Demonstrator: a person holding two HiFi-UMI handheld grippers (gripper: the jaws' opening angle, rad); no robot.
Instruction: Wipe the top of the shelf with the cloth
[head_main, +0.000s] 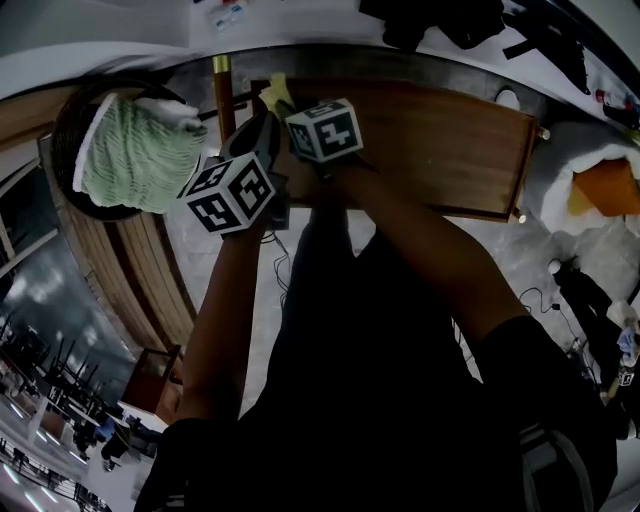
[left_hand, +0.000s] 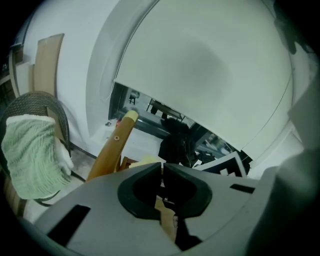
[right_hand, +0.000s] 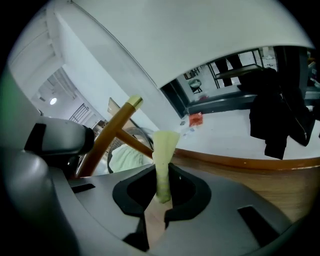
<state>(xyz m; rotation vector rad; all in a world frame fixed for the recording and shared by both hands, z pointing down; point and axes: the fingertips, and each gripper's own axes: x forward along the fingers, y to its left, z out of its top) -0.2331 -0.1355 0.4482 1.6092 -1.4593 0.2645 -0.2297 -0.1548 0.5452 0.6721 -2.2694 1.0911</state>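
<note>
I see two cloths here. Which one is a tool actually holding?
The small yellow cloth, pinched in the right tool. The bigger green ribbed cloth just lies in the dark basket, with no tool on it.

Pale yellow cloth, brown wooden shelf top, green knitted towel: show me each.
pale yellow cloth (right_hand: 162, 165), right gripper view, its narrow middle.
brown wooden shelf top (head_main: 440, 140), head view, bare middle.
green knitted towel (head_main: 130, 155), head view, its middle.
</note>
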